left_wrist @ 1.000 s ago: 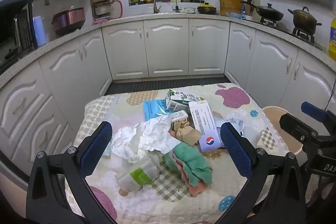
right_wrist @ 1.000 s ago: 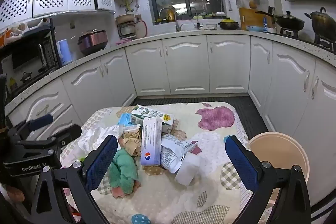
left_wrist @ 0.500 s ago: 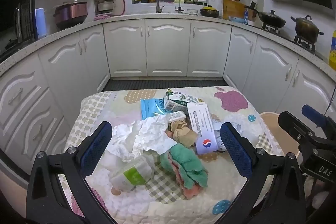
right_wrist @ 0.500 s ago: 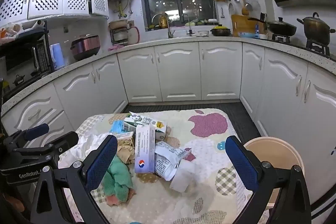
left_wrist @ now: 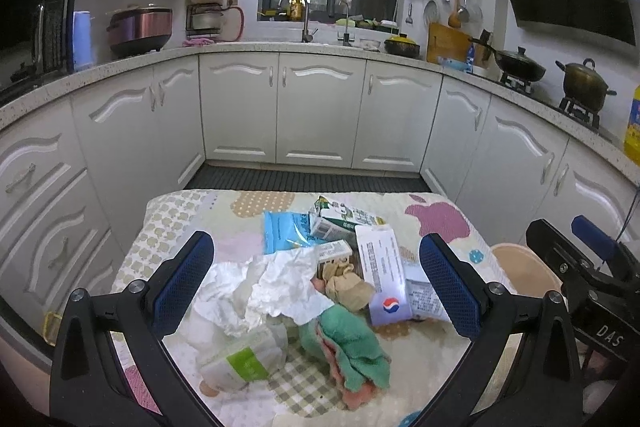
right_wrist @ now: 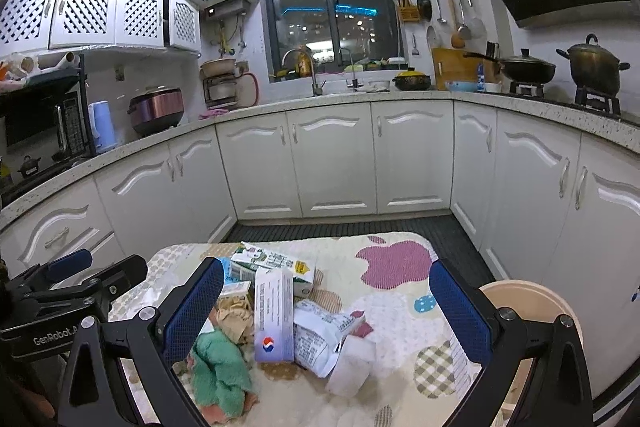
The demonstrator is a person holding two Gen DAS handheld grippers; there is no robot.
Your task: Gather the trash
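A heap of trash lies on a patterned table (left_wrist: 184, 215) (right_wrist: 404, 295): crumpled white paper (left_wrist: 276, 287), a green cloth (left_wrist: 352, 347) (right_wrist: 220, 359), a white box with a red-and-blue logo (left_wrist: 384, 279) (right_wrist: 274, 311), a green-and-white carton (left_wrist: 344, 217) (right_wrist: 276, 265), a blue packet (left_wrist: 284, 231), a crushed brown wrapper (left_wrist: 344, 283) and a white-green bag (left_wrist: 244, 355). My left gripper (left_wrist: 316, 287) hangs open above the heap. My right gripper (right_wrist: 326, 311) is open too, held over the pile's right side. Neither holds anything.
A beige bin (right_wrist: 532, 311) (left_wrist: 520, 267) stands at the table's right edge. White kitchen cabinets (left_wrist: 320, 111) curve around the back, with a dark floor mat (left_wrist: 308, 181) between them and the table. Pots sit on the stove (right_wrist: 560, 71) at right.
Both grippers have risen and tilted up, so the trash heap sits lower in both views and more of the kitchen wall shows. Nothing was grasped.
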